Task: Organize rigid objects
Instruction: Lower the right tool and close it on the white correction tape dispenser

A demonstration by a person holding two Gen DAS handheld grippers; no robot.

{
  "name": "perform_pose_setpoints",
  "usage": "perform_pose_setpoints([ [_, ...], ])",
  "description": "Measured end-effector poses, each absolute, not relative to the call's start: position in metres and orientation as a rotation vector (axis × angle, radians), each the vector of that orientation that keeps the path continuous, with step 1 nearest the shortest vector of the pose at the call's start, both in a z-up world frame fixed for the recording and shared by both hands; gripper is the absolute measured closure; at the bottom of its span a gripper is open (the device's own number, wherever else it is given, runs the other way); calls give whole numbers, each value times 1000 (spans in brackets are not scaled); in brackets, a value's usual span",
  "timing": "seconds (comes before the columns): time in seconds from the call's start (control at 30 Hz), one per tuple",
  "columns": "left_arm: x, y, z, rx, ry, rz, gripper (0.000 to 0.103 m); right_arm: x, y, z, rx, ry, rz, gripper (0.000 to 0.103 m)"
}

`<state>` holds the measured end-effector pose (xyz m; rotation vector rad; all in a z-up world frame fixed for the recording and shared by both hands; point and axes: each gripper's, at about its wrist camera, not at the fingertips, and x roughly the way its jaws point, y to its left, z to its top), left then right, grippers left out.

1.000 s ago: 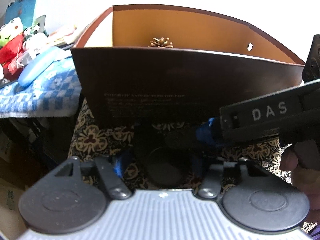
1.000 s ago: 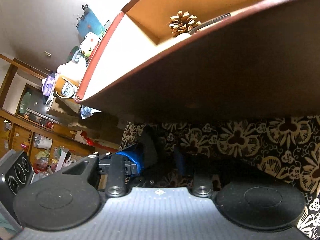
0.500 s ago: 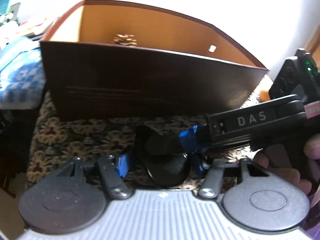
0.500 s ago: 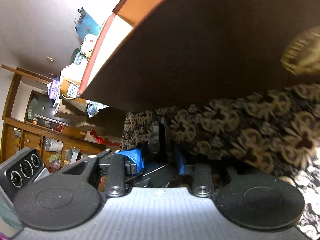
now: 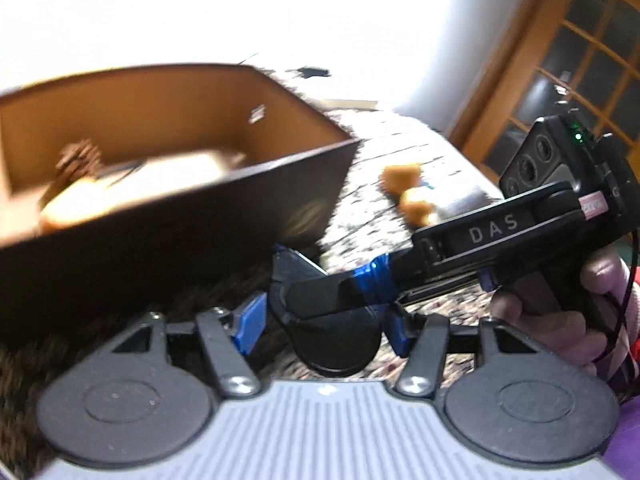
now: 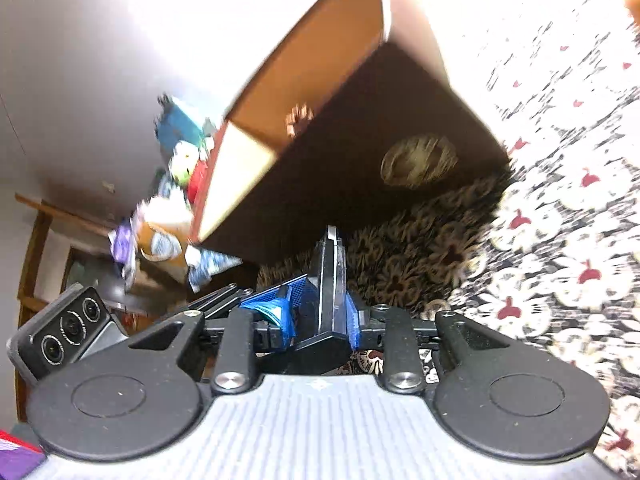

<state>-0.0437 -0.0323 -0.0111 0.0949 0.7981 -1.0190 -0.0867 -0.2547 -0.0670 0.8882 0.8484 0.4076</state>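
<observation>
A flat black disc-shaped object (image 5: 340,344) sits between the blue pads of my left gripper (image 5: 324,320), which is shut across its width. My right gripper (image 5: 296,284) reaches in from the right, and a hand (image 5: 560,320) holds its grip. In the right wrist view my right gripper (image 6: 324,312) has its jaws closing, and the pads press on both faces of the black object (image 6: 330,264), seen edge-on. Behind stands a dark brown box (image 5: 160,240) with an orange inside. It holds a pine cone (image 5: 78,156) and blurred pale items.
The box (image 6: 340,168) rests on a floral cloth (image 6: 560,240). Two orange toy-like things (image 5: 404,176) lie on the cloth right of the box. A wooden glazed door (image 5: 580,60) is at far right. Cluttered shelves with toys (image 6: 176,168) stand past the box's left end.
Both grippers rose and swung right along the box front, and its inside now shows from above. The right jaws narrowed onto the black object. The disc stayed between the left pads.
</observation>
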Motion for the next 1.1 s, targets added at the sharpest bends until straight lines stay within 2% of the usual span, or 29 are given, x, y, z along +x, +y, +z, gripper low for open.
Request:
perform_pose_setpoints([
  [0.17,-50,-53,25,105,696,-1121,46,-99,-273,-32,857,732,396,95],
  [0.37,-25,-64,58,83,614,-1108,47,-68,-285,3,781,642,407,95],
  [0.63,34,-43,72,35,628,-993,45,10,-264,18,731,677,451,97],
  [0.77,25,-23,73,120,603,-935,48,8,-259,14,733,692,559,91],
  [0.9,9,1,55,145,661,-917,31,-8,-260,8,752,692,619,89],
  [1.1,-28,5,25,139,761,-947,29,-44,-263,-3,668,786,584,88],
])
